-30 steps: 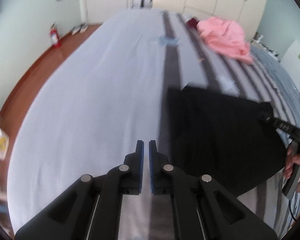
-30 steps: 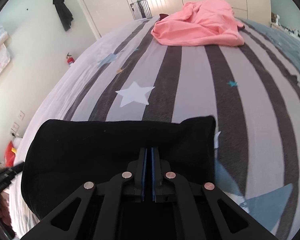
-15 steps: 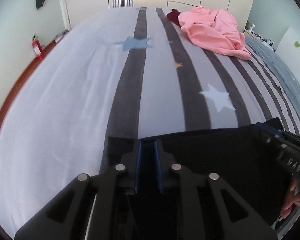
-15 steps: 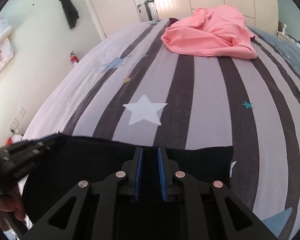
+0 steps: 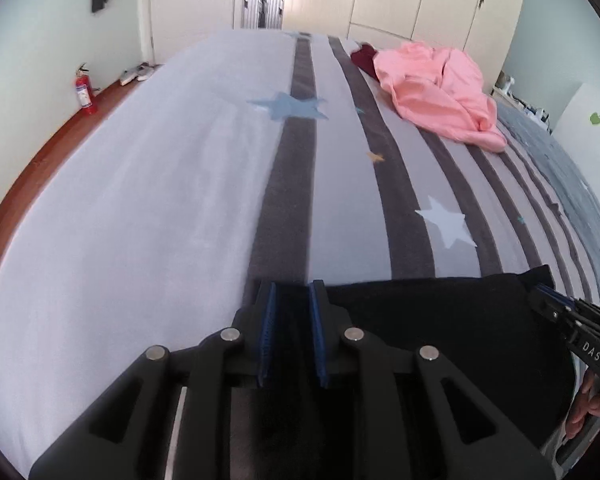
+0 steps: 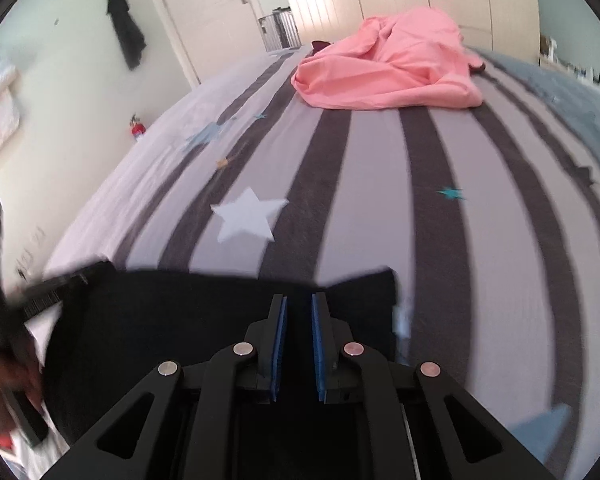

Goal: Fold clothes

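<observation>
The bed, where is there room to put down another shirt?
The plain pale side of the bed, left of the first dark stripe, is bare. The striped middle, between the black garment at the near edge and the pink garment at the far end, is bare too. The near edge is crowded by the black garment and both grippers.

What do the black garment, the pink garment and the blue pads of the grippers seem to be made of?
Black garment: soft matte fabric, probably knit; it lies flat with no shine. Pink garment: thin smooth cloth, perhaps cotton; it bunches in soft folds. Blue pads: ribbed, matte, likely rubber or plastic; which one cannot be told.
</observation>
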